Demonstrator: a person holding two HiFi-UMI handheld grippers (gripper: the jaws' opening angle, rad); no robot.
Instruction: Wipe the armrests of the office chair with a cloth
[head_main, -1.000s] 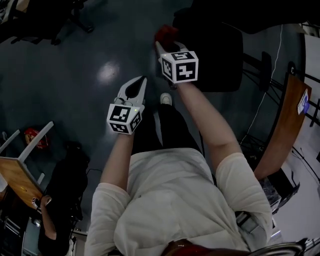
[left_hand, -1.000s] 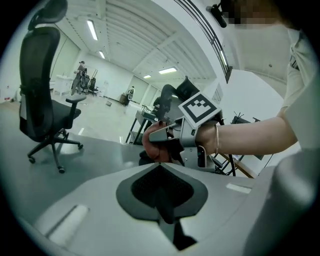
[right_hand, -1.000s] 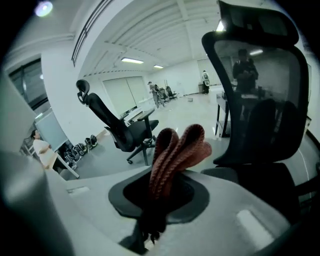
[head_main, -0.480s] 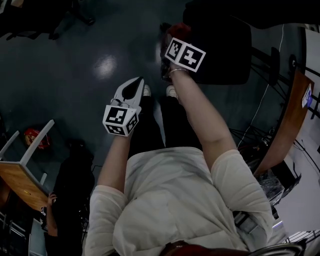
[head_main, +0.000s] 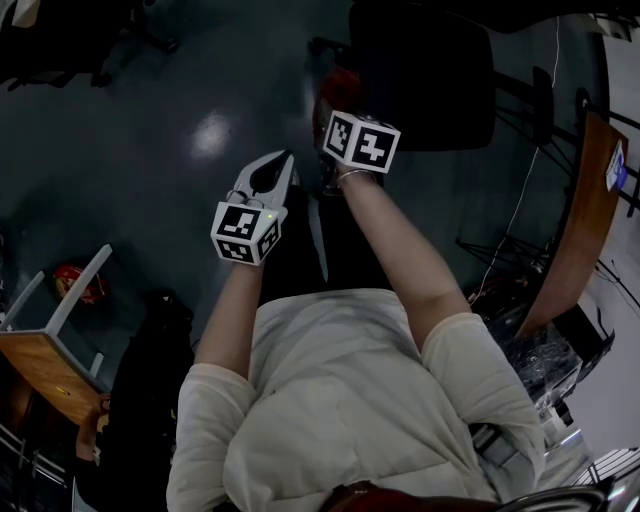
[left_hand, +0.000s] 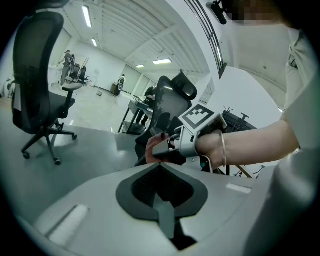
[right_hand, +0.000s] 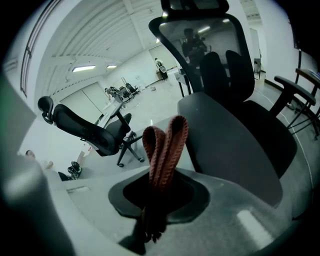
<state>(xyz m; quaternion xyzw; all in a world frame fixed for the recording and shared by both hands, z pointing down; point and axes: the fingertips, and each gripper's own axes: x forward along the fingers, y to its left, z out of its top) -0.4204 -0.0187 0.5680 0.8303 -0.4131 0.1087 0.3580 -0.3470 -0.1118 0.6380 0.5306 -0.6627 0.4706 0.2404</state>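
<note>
The black office chair (head_main: 425, 75) stands in front of me, with its seat (right_hand: 227, 145), mesh back (right_hand: 200, 45) and one armrest (right_hand: 295, 89) at the right. My right gripper (head_main: 335, 100) is shut on a folded red cloth (right_hand: 165, 145), held up at the seat's near left edge. The cloth (head_main: 341, 84) shows as a red patch beyond the marker cube. My left gripper (head_main: 284, 162) hangs shut and empty to the left of the right one, over the floor. From the left gripper (left_hand: 160, 167), the right gripper (left_hand: 165, 149) and cloth (left_hand: 154, 146) show ahead.
Another black office chair (right_hand: 87, 132) stands further back on the grey floor, and one more (left_hand: 37, 95) stands at the left. A wooden desk (head_main: 575, 220) with cables lies to the right. A wooden table (head_main: 40, 365) and a seated person (head_main: 130, 400) are at the lower left.
The right gripper with the cloth pushed forward towards the chair, then drew back a little. The left gripper has barely moved.
</note>
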